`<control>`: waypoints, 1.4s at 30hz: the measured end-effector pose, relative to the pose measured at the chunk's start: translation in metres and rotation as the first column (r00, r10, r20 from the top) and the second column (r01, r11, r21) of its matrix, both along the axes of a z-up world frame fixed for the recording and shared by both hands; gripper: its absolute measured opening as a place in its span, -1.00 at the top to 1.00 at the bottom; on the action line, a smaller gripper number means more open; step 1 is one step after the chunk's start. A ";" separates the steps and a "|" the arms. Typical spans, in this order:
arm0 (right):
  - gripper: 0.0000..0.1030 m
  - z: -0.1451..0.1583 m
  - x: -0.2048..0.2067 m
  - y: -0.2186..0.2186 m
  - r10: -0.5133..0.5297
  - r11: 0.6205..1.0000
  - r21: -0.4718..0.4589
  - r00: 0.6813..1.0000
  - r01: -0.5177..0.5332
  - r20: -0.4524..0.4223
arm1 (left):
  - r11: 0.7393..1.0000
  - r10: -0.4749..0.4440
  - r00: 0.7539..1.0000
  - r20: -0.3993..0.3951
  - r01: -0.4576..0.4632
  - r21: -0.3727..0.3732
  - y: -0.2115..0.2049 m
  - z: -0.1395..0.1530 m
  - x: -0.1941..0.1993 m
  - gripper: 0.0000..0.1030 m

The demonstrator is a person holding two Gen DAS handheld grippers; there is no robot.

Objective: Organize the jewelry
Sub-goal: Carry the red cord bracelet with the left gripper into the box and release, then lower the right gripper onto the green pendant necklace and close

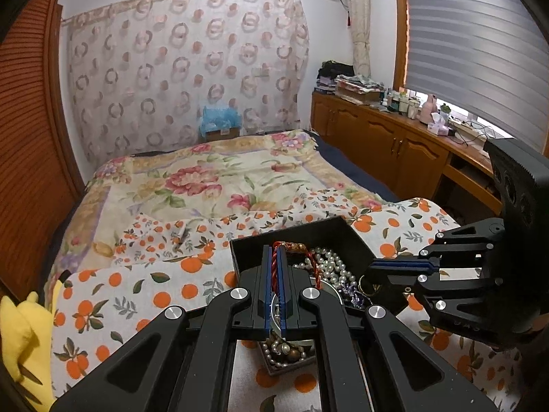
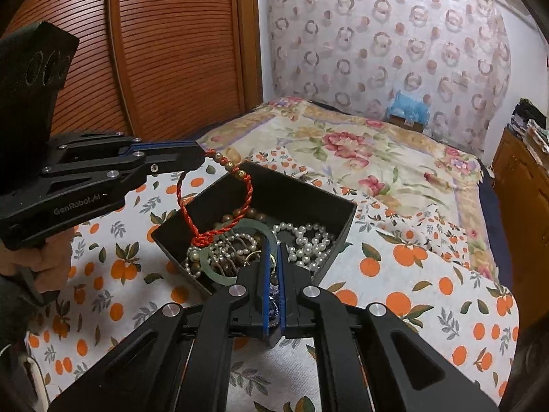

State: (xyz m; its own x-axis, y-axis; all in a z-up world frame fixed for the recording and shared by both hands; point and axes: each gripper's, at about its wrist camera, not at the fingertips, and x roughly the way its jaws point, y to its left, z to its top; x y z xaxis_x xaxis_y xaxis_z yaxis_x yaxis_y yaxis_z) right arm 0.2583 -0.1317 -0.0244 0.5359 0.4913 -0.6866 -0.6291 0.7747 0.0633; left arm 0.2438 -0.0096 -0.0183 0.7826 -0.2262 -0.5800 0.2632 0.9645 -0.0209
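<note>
The left claw (image 2: 200, 154) is pinched on a red cord bracelet (image 2: 219, 206), gripping it at the end that carries gold beads (image 2: 228, 164). The cord hangs from the tips in a loop, above the near-left corner of an open black box (image 2: 346, 221), and its knotted lower end touches the jewelry heaped inside. In the left wrist view the red cord (image 1: 275, 267) shows as a thin strip squeezed between the blue pads.

The right claw (image 2: 273, 247) reaches into the box from the near side, its fingers pressed nearly together with only a narrow slit between them. Small pieces, one gold-coloured and one purple, show in that slit, but I cannot tell whether the claw actually grips them. In the left wrist view the right claw (image 1: 372, 267) enters the box from the right edge.

The box sits on a bed cover printed with oranges (image 2: 411, 274). Inside lie strands of pearls (image 2: 302, 237), a green bangle (image 2: 216, 274) and darker brown beads (image 2: 254, 213), all tangled together beneath both claws. The bangle lies just left of the right claw, beside the cord's knot.

Beyond the cover lies a floral quilt (image 1: 192, 178). A wooden cabinet (image 1: 387, 144) runs along the right of the bed, and something yellow (image 1: 20, 336) sits at its left edge.
</note>
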 end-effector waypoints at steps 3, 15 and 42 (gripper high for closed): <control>0.88 0.000 0.001 -0.001 -0.002 1.000 0.003 1.000 0.002 -0.001 | 1.000 0.004 1.000 -0.011 -0.004 -0.003 0.001 -0.004 0.002 0.96; 0.88 0.007 -0.014 -0.021 -0.041 0.999 -0.003 0.999 0.042 0.020 | 1.000 0.009 1.000 -0.009 -0.008 0.023 0.000 0.003 0.014 0.96; 0.44 -0.035 -0.086 -0.056 -0.068 0.996 -0.057 0.995 0.064 -0.073 | 1.000 0.014 0.999 -0.040 -0.014 0.018 -0.006 -0.007 -0.031 -0.21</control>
State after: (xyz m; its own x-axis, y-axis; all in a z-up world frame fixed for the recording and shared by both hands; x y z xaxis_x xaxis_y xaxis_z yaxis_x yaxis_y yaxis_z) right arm 0.1724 -0.1873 -0.0591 0.5121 0.4169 -0.7509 -0.5715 0.8181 0.0645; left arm 0.2124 -0.0160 -0.0252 0.7617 -0.2046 -0.6148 0.2491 0.9684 -0.0137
